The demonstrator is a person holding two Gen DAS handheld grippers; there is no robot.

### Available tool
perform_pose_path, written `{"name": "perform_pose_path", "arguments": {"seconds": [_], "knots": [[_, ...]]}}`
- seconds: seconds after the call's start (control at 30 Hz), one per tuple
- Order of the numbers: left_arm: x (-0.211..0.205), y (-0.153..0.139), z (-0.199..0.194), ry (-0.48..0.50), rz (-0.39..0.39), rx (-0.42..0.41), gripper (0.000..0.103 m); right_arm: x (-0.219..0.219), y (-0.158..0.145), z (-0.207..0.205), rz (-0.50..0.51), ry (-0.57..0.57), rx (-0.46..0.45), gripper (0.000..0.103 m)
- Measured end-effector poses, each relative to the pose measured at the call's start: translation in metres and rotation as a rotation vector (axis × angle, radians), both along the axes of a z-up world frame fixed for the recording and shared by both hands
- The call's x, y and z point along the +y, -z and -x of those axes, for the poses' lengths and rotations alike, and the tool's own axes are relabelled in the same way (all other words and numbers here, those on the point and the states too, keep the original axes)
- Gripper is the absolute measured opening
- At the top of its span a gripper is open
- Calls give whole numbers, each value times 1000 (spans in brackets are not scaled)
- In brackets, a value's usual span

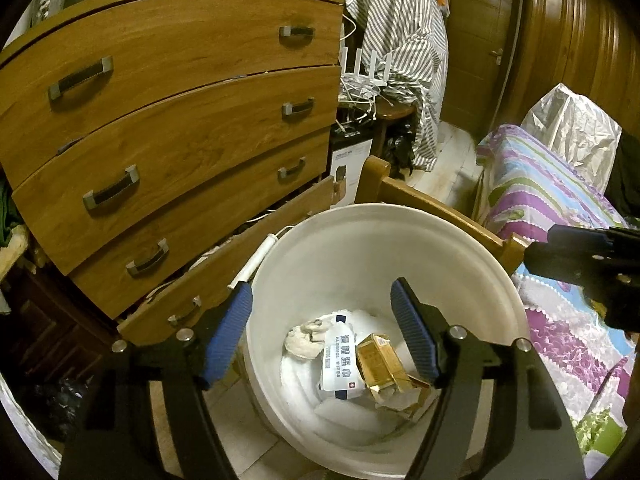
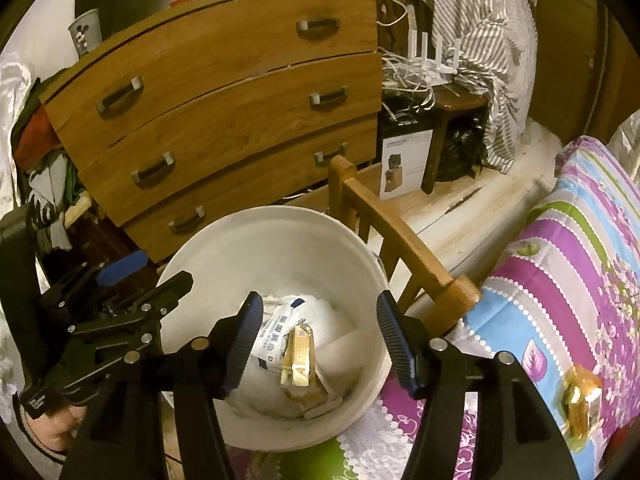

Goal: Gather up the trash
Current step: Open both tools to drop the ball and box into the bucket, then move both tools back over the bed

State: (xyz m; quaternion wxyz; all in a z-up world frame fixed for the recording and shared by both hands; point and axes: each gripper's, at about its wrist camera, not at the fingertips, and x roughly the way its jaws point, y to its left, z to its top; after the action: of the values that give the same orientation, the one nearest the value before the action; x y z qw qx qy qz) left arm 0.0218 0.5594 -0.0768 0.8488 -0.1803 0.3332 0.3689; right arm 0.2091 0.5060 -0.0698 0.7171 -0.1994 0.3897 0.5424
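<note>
A white bin (image 1: 360,210) stands on the floor between a chest of drawers and a bed. In it lie a white wipes packet (image 1: 338,364), a gold carton (image 1: 380,360) and a crumpled tissue (image 1: 304,336). My left gripper (image 1: 320,288) hangs open over the bin's mouth, with nothing between its blue pads. In the right wrist view the bin (image 2: 272,212) shows the same packet (image 2: 268,340) and gold carton (image 2: 300,364). My right gripper (image 2: 319,300) is open above them and holds nothing. The left gripper (image 2: 166,268) shows at the bin's left rim. Another gold wrapped pack (image 2: 580,400) lies on the bedspread.
The wooden chest of drawers (image 1: 180,92) stands behind the bin, its bottom drawer (image 1: 224,264) pulled out askew near the rim. A wooden rail (image 2: 400,236) runs beside the bin. The flowered bedspread (image 2: 560,260) fills the right. A router and cables (image 1: 368,76) sit behind. A hand (image 2: 56,424) grips the left tool.
</note>
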Motion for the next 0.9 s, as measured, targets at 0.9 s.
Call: {"name": "perform_pose_path", "arguments": {"seconds": [0.9], "knots": [[-241,3,-77,544,29,-17,69,-458,3,22,-244,377,-110,76]]}}
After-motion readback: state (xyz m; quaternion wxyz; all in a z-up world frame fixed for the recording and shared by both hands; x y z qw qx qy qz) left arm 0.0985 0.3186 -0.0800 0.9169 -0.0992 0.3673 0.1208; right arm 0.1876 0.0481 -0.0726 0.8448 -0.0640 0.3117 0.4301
